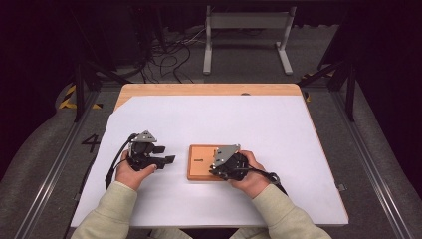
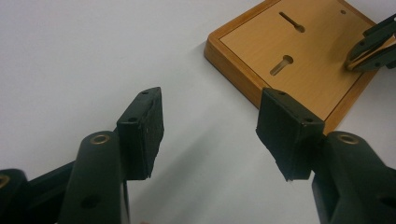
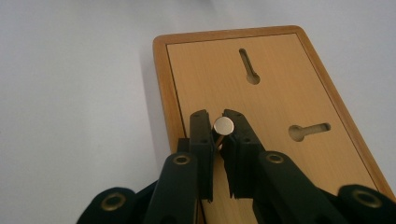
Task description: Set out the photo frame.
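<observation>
Here, the right hand-held gripper (image 3: pixel 218 135) clamps a round-headed metal pin (image 3: pixel 223 125).

My table (image 1: pixel 209 90), wood-edged at upper centre, wears a white sheet (image 1: pixel 209 124); on it, right of centre, lies a wooden board (image 1: pixel 199 164).

A small metal pin (image 3: pixel 223 126), round head up, is held over a flat wooden board (image 3: pixel 280 93) cut with two keyhole slots.
</observation>
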`<control>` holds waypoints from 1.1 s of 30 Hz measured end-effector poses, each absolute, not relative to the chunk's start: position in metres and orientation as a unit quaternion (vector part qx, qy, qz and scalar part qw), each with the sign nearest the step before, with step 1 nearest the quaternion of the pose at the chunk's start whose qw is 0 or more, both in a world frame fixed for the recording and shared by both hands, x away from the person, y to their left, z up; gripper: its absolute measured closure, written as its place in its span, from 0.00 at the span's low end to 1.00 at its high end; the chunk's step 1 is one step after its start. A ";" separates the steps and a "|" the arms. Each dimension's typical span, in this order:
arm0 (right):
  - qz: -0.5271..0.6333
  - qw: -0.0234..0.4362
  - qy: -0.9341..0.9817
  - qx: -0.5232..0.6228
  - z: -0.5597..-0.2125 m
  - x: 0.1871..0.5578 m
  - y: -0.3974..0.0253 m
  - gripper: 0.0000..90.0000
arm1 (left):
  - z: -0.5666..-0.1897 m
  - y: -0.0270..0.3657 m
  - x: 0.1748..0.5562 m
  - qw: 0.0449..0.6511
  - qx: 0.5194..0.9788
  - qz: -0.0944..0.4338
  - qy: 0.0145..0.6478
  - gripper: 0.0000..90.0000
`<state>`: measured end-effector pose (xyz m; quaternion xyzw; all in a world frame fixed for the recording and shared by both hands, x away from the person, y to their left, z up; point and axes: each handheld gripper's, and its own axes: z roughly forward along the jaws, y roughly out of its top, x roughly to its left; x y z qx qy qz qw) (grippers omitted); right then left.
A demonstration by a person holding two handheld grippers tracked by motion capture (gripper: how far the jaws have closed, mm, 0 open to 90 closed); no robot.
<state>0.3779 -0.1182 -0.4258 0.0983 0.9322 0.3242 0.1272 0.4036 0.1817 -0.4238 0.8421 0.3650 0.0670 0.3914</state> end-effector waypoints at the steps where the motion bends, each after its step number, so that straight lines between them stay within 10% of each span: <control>1: 0.324 0.128 0.933 0.095 -0.426 0.378 -0.118 0.92 | -0.424 0.181 0.403 0.392 0.842 0.067 0.365 0.46; 33: 0.277 0.278 0.920 -0.002 -0.433 0.331 -0.112 0.94 | -0.416 0.148 0.413 0.411 0.846 0.029 0.339 0.32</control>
